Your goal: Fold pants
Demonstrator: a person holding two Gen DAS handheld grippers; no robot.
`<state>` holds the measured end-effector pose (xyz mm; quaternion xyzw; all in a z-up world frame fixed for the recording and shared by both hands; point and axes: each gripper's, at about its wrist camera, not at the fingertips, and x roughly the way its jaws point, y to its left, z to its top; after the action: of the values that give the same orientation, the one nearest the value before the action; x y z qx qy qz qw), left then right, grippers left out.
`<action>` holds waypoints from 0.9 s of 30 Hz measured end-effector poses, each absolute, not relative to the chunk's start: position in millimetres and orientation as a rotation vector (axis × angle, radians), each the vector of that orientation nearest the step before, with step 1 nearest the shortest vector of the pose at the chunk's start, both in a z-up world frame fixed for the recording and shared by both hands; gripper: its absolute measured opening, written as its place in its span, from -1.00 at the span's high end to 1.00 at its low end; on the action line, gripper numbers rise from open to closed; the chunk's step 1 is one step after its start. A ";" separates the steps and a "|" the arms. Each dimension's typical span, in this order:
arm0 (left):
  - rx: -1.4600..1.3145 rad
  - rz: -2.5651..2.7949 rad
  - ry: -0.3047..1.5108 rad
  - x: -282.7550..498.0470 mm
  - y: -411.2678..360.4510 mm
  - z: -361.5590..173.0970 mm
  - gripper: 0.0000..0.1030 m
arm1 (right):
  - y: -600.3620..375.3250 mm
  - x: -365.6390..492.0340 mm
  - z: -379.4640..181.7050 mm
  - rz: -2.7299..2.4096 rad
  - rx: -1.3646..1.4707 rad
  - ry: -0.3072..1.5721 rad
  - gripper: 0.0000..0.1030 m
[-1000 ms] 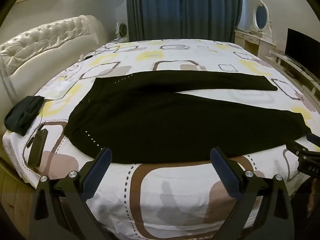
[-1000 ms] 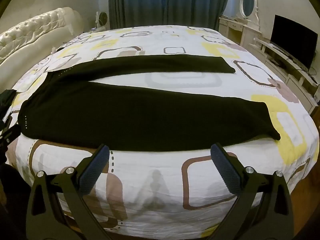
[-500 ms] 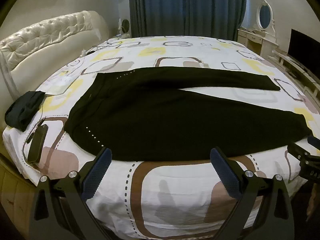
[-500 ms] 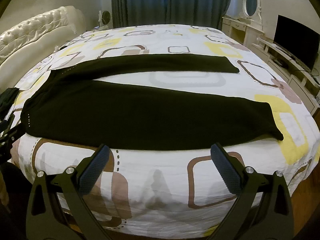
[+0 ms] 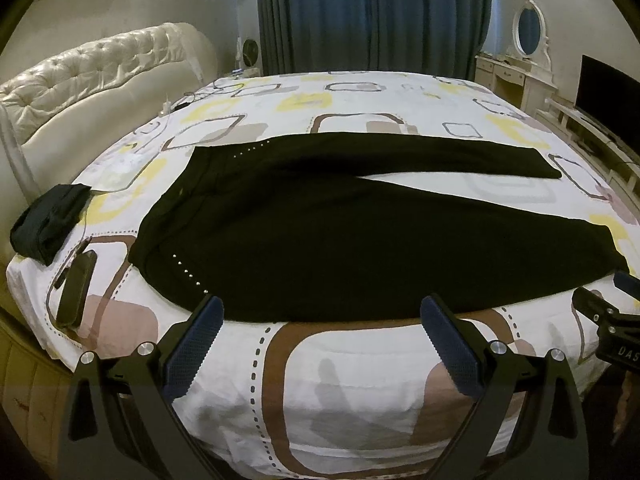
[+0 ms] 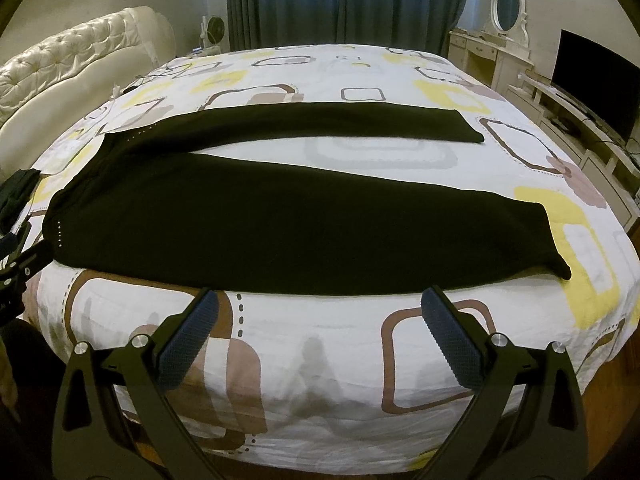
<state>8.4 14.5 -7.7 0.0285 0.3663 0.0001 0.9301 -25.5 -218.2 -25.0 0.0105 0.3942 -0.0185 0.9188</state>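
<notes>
Left gripper point(image 5: 318, 312): fingers spread wide, nothing between them, poised just short of the near edge of the pants point(image 5: 340, 236). Its blue ribbed pads point(image 5: 192, 346) frame the waist end of the garment. Directly ahead, the black pants lie flat and unfolded on the bed point(image 5: 360, 380), waistband to the left, both legs running right and splayed apart. A row of small studs point(image 5: 188, 274) sits just ahead of the left finger. Further left lie a dark flat device point(image 5: 76, 288) and a folded dark cloth point(image 5: 50, 222).

Right gripper point(image 6: 320, 312): fingers likewise spread, empty, poised short of the near leg of the pants point(image 6: 300, 228). The leg hem point(image 6: 554, 252) lies ahead and to the right. Beyond stand a tufted headboard point(image 6: 68, 60), curtains point(image 6: 344, 0) and a television point(image 6: 592, 80).
</notes>
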 end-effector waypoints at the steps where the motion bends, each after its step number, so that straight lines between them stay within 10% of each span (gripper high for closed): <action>1: 0.057 -0.001 0.749 8.4 15.1 -8.0 -0.91 | -218.3 -25.4 -24.9 -0.038 0.022 0.811 -0.96; 27: 0.091 -0.143 0.834 46.0 19.9 -22.8 -0.91 | -213.9 1.1 -34.0 0.027 0.000 0.858 -0.96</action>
<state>46.0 19.9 -22.8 0.0440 0.4048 -0.0696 0.9107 1.1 -213.9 -34.0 -0.0002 0.4158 0.0131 0.9094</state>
